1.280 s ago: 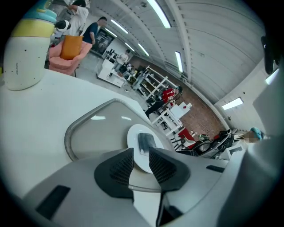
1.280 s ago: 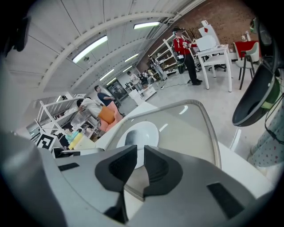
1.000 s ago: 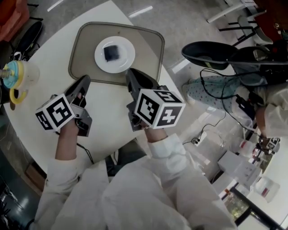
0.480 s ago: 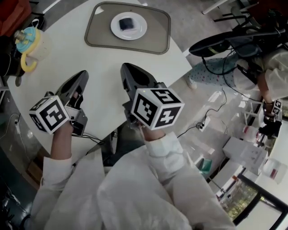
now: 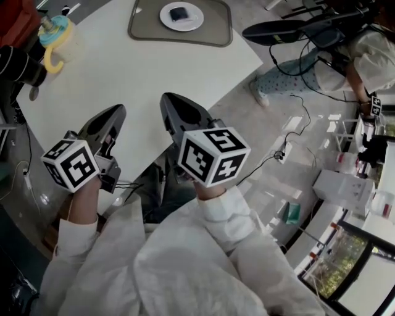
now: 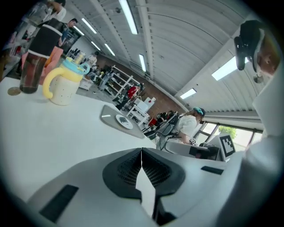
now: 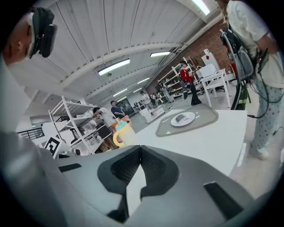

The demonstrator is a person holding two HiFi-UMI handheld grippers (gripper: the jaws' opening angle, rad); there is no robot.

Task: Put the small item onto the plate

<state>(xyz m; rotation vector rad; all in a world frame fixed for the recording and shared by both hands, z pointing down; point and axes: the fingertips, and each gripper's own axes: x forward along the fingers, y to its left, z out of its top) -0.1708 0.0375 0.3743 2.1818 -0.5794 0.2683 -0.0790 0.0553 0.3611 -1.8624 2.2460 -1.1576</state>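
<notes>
The small, dark, squarish item [image 5: 180, 13] lies on the far white plate [image 5: 166, 18]; the left gripper [image 5: 116, 111] and right gripper [image 5: 168, 99] are both closed, empty.

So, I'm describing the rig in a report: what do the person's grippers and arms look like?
The left gripper and right gripper are dark tapered shells, their jaws lined with black meshed pads. Each ends in a white cube printed with black square markers: left cube, right cube. The person wears long white sleeves.
</notes>
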